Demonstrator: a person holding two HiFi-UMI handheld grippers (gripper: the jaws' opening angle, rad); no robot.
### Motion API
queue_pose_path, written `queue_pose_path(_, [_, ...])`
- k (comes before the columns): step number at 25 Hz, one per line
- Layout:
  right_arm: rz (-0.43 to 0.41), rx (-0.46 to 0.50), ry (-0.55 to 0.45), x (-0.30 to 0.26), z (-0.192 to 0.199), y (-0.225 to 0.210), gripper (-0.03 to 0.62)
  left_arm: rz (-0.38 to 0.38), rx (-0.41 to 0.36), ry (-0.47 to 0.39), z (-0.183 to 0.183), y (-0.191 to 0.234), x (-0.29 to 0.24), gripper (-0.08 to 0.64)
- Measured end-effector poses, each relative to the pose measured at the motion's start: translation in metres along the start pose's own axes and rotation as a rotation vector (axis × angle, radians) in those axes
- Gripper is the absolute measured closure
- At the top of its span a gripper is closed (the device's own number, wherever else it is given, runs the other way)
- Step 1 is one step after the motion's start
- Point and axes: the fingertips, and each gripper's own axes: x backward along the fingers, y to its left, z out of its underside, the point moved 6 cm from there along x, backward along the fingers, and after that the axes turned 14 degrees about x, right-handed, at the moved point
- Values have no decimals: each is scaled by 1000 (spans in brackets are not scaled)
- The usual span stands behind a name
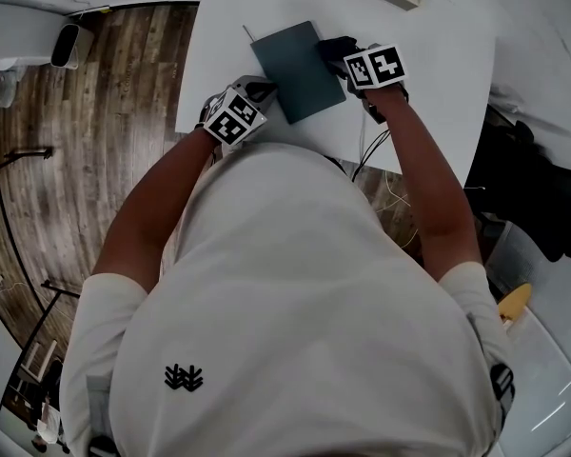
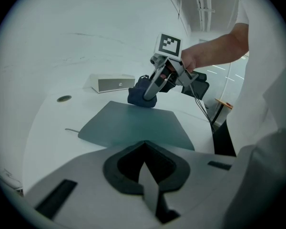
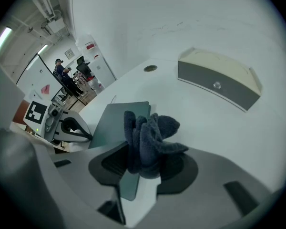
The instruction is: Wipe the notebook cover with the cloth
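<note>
On a white table (image 1: 438, 84), a dark teal notebook (image 1: 300, 69) lies flat and closed with its cover up, turned at a slant to the table's edge. A thin ribbon (image 1: 248, 33) sticks out from one far corner.

A dark blue fluffy cloth (image 3: 150, 142) is bunched into a wad and touches the cover at the edge on the person's right. The right gripper (image 3: 143, 168) has its 2 jaws closed on this wad, which bulges out past the pads and hangs partly over the notebook and partly over the bare table.

The left gripper (image 2: 145, 171) sits at the notebook's near corner on the person's left. Its 2 jaws are pressed together with nothing between them. The right gripper view shows its tip against the notebook's edge, but whether it presses on the cover cannot be told.

Beyond the notebook, well apart from it, a low cream and grey box (image 3: 219, 80) rests on the table. Its front wall is grey with a small round fitting, and what it holds cannot be seen. A small round port (image 3: 150, 68) is set into the tabletop beside it. The person wears a white shirt (image 1: 305, 331) and stands over a wooden floor (image 1: 114, 141).
</note>
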Motion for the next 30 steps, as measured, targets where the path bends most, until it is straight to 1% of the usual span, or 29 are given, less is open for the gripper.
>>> queue_pose_path(3, [-31, 18, -26, 0, -14, 13, 434, -4, -8, -2, 0, 0, -1, 554])
queue_pose_path(7, [-103, 69, -47, -12, -38, 47, 434, -1, -3, -1, -1, 2, 0, 554])
queue_pose_path(12, [-163, 134, -41, -32, -55, 80, 434, 2, 1, 5, -1, 1, -2, 554])
queue_pose_path(16, [-192, 174, -27, -48, -64, 97, 434, 6, 0, 5, -1, 3, -2, 554])
queue_pose_path(18, [-199, 179, -20, -52, -65, 98, 434, 5, -2, 4, -1, 4, -2, 554])
queue_pose_path(22, [-202, 150, -19, -52, -63, 89, 434, 7, -1, 4, -1, 3, -2, 554])
queue_pose_path(30, [-138, 107, -8, -37, -46, 47, 434, 8, 0, 5, 0, 3, -1, 554])
